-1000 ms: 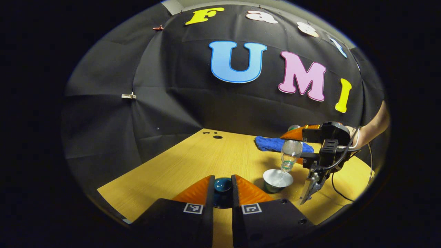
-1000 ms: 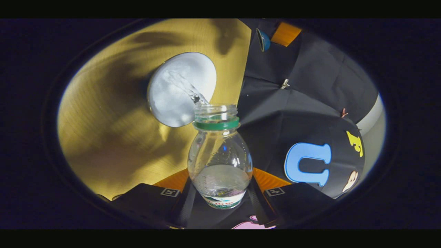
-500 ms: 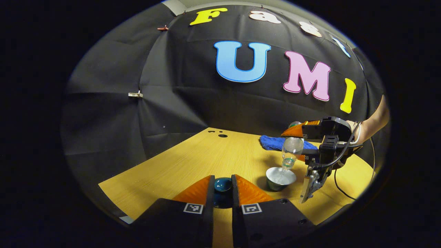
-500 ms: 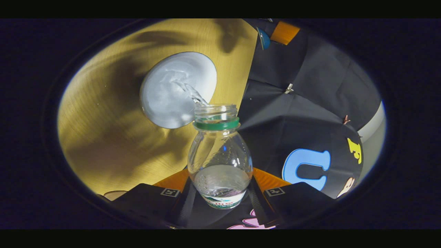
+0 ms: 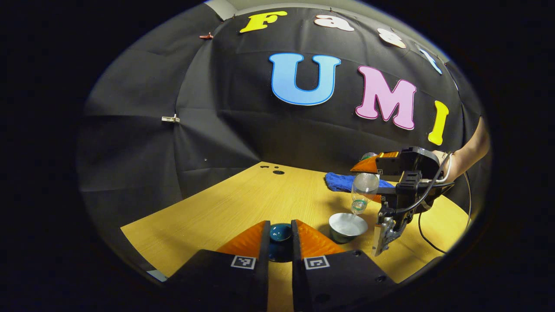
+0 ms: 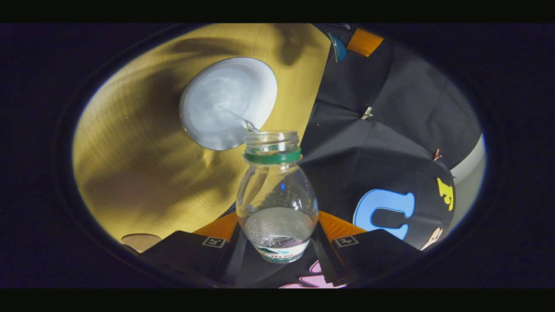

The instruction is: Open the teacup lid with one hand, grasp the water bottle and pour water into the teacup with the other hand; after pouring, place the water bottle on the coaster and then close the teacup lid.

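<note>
My left gripper (image 5: 279, 237) is shut on the dark teal teacup lid (image 5: 280, 233) and holds it low over the wooden table (image 5: 243, 203). To its right stands the open teacup (image 5: 347, 226), white inside (image 6: 227, 102). Above it, my right gripper (image 6: 277, 225) is shut on the clear water bottle (image 6: 276, 203), which has a green neck ring. In the left gripper view the bottle (image 5: 363, 190) tilts mouth-down over the cup. A thin stream of water runs from its mouth into the cup. Some water is left in the bottle.
A blue cloth (image 5: 340, 182) lies behind the cup near the back wall. A round tan coaster (image 6: 141, 240) lies on the table beside the cup. A cable (image 5: 427, 242) trails from the right gripper, held by a bare forearm (image 5: 470, 151). Small holes (image 5: 277, 172) mark the table's far side.
The water stream has thinned from a broad flow to a trickle. In the right gripper view the cup has shifted slightly up and the coaster has come into sight. The left gripper holds still with the lid.
</note>
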Demonstrator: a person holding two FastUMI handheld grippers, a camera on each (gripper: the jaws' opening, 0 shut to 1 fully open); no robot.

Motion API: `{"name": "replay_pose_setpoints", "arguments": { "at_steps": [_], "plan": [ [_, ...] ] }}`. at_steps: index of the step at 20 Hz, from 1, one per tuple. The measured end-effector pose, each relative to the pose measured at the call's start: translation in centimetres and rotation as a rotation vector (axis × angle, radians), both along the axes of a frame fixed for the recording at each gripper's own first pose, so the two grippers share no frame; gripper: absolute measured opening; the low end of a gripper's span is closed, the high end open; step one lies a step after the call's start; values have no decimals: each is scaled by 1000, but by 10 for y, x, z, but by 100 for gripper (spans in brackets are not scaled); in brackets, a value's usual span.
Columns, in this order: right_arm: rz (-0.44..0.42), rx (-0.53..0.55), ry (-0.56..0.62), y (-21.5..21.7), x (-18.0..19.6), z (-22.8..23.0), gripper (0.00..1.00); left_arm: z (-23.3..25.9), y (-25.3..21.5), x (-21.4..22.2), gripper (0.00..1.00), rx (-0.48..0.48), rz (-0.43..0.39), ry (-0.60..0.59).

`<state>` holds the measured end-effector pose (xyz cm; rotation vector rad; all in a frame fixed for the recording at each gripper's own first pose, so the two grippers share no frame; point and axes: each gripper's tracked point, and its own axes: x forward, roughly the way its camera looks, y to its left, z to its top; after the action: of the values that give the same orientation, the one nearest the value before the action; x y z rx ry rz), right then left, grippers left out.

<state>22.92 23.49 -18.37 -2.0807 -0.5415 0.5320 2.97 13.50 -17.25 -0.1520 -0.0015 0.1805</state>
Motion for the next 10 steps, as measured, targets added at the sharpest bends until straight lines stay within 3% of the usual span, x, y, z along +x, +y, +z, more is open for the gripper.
{"name": "replay_pose_setpoints", "arguments": {
  "at_steps": [1, 2, 10],
  "plan": [
    [2, -4, -1, -1, -1, -1, 75, 1, -1, 0, 22, 8, -1, -2],
    [4, -7, -3, -1, -3, -2, 74, 2, -2, 0, 26, 17, -3, -2],
    [40, -20, -36, 3, -7, 1, 74, 13, -4, 1, 27, 45, -10, -10]
  ]
}}
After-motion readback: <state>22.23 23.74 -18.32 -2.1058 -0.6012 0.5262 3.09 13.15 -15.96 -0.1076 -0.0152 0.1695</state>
